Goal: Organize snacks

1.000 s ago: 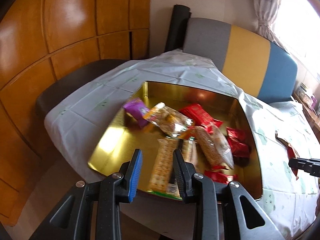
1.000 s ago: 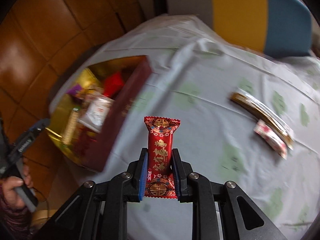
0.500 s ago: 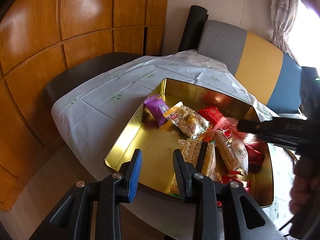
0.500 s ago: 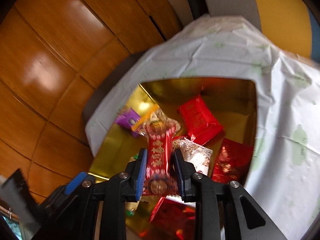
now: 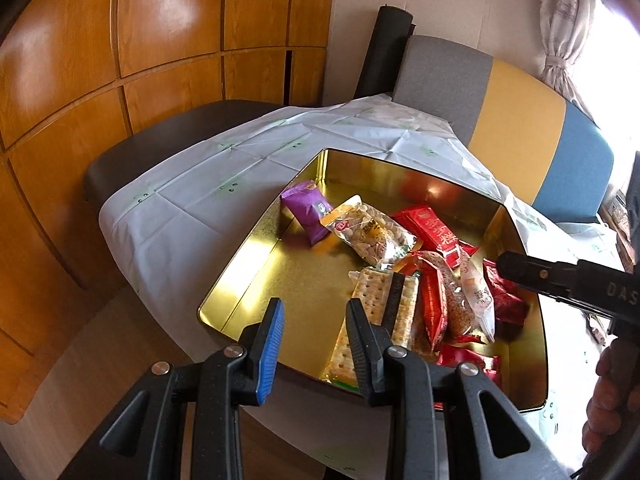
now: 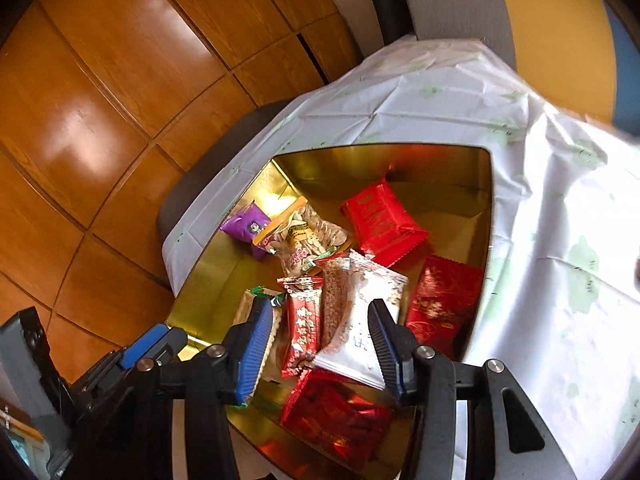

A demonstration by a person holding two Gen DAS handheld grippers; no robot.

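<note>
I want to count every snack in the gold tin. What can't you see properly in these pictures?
- Right wrist view: the fingers cover part of the cracker pack, and the red packets lie in shadow.
- Left wrist view: the fingers hide the near wall of the gold tin.
- Both views: print on the purple packet is too small to read.

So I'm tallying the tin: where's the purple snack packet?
In the left wrist view the purple packet lies inside the gold tin, at its far left corner, touching the clear nut bag.
</note>
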